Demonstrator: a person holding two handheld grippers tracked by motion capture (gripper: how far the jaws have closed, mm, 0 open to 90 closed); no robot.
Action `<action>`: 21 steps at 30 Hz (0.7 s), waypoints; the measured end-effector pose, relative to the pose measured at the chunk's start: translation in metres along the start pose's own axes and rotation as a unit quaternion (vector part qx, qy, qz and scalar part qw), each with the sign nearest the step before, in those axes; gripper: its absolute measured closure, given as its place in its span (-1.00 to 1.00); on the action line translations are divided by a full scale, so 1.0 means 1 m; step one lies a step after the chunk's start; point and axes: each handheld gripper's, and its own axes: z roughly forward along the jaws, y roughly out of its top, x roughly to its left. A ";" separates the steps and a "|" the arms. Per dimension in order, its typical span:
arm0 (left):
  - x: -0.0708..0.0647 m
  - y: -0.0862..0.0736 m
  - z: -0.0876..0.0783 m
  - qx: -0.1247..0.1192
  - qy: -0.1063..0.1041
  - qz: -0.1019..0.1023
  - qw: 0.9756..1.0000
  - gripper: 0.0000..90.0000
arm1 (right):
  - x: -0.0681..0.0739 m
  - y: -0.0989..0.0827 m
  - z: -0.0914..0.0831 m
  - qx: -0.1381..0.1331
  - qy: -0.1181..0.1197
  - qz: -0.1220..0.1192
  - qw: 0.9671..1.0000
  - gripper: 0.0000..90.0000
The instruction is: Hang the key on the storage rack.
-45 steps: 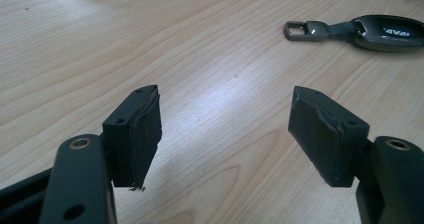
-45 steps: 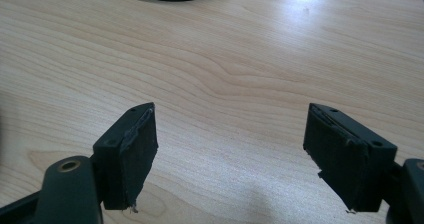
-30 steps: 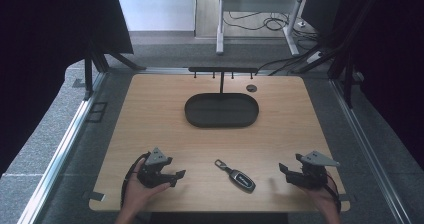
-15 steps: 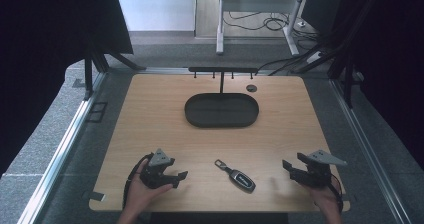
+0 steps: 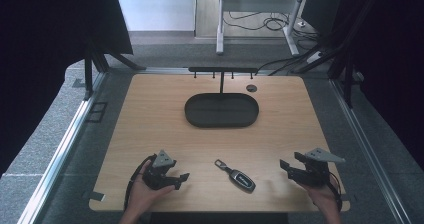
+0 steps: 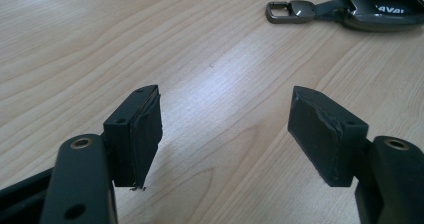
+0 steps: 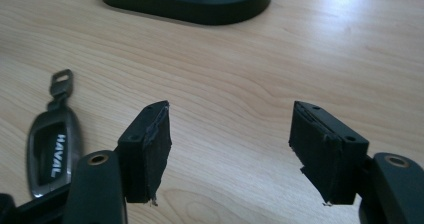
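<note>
- The car key (image 5: 239, 176) lies flat on the wooden table (image 5: 150, 114), near the front edge and between the two grippers. It touches neither of them.
- The left gripper (image 5: 176, 179) rests low on the table to the key's left, with its jaws wide apart and nothing between them. In the left gripper view the key (image 6: 365, 10) sits ahead and off to the right, well clear of the pads (image 6: 145, 134).
- The right gripper (image 5: 286, 166) sits to the key's right. Its jaws have just been closing a little, yet they stand wide, with only bare table between them. In the right gripper view the key (image 7: 52, 149) lies just beside the left jaw, outside the gap.
- A dark oval tray (image 5: 222, 110) stands farther back at the middle of the table, well apart from the key, with a small hook rack (image 5: 222, 71) behind it.
- The key looks like a small, light fob — a hard glossy shell with a short strap and a metal loop (image 6: 280, 11) at one end. It should be stiff and not fragile, though the smooth shell may well slip under the pads.
- Because it lies so flat, a grip from above would probably need the jaws down at the table surface and across the narrow sides of the body.
- The strap end looks thinner and floppier — likely a poorer place to take hold, since the body would dangle.
</note>
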 end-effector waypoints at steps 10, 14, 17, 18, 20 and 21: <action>0.002 0.000 -0.006 -0.010 -0.001 -0.004 1.000 -0.32 | 0.016 0.021 0.002 0.026 0.022 -0.030 0.999 -0.04; 0.003 0.001 -0.008 -0.013 0.002 -0.005 1.000 -0.32 | 0.019 0.031 -0.003 0.032 0.038 -0.040 0.998 -0.03; 0.006 0.001 -0.009 -0.014 0.005 -0.012 1.000 -0.32 | 0.020 0.034 -0.004 0.034 0.044 -0.044 0.998 -0.03; 0.007 0.000 -0.009 -0.013 0.006 -0.013 1.000 -0.32 | 0.020 0.036 -0.004 0.037 0.046 -0.044 0.997 -0.04; 0.009 0.000 -0.009 -0.014 0.007 -0.015 1.000 -0.32 | 0.021 0.038 -0.002 0.044 0.054 -0.046 0.997 -0.03; 0.009 0.000 -0.010 -0.013 0.007 -0.015 1.000 -0.32 | 0.022 0.040 -0.001 0.046 0.055 -0.050 0.996 -0.03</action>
